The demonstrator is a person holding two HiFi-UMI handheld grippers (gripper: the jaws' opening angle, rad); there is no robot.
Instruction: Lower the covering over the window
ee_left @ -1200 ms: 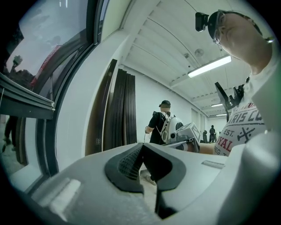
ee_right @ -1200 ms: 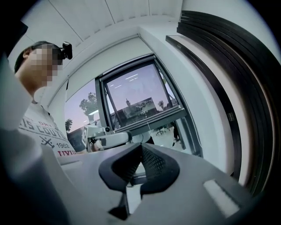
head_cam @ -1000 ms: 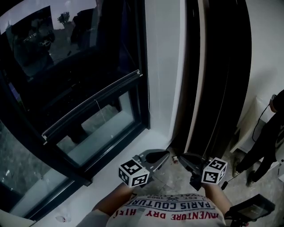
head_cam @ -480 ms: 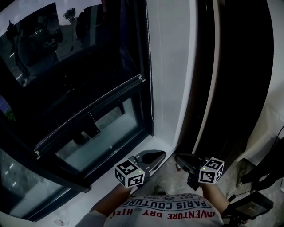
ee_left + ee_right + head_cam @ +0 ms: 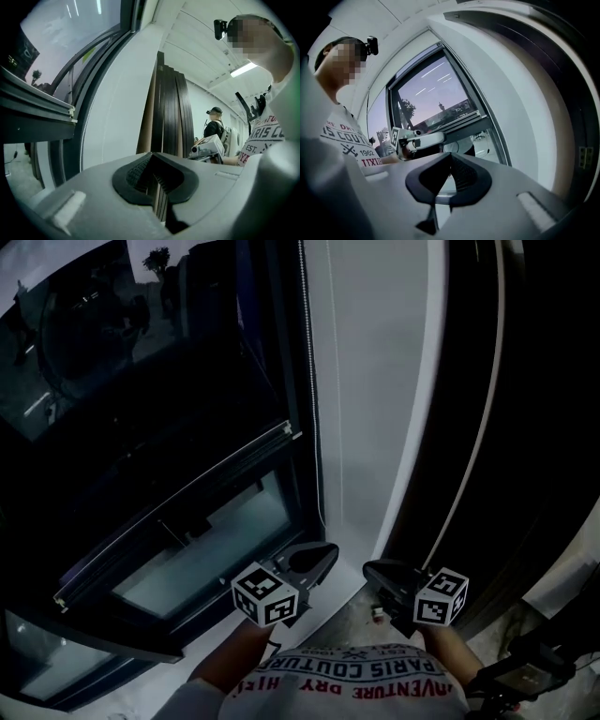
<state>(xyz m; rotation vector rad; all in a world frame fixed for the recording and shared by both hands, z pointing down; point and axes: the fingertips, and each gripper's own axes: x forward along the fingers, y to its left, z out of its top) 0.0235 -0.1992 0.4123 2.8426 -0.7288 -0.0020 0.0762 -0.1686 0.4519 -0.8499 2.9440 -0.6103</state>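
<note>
You are holding left gripper (image 5: 323,554) and right gripper (image 5: 370,570) clenched, both empty. Covering (image 5: 169,427) is hanging partway down the window (image 5: 216,540), with bead chain (image 5: 310,381) running along its right edge. Risk: shut jaws may be nudging the chain aside, not catching it.
</note>
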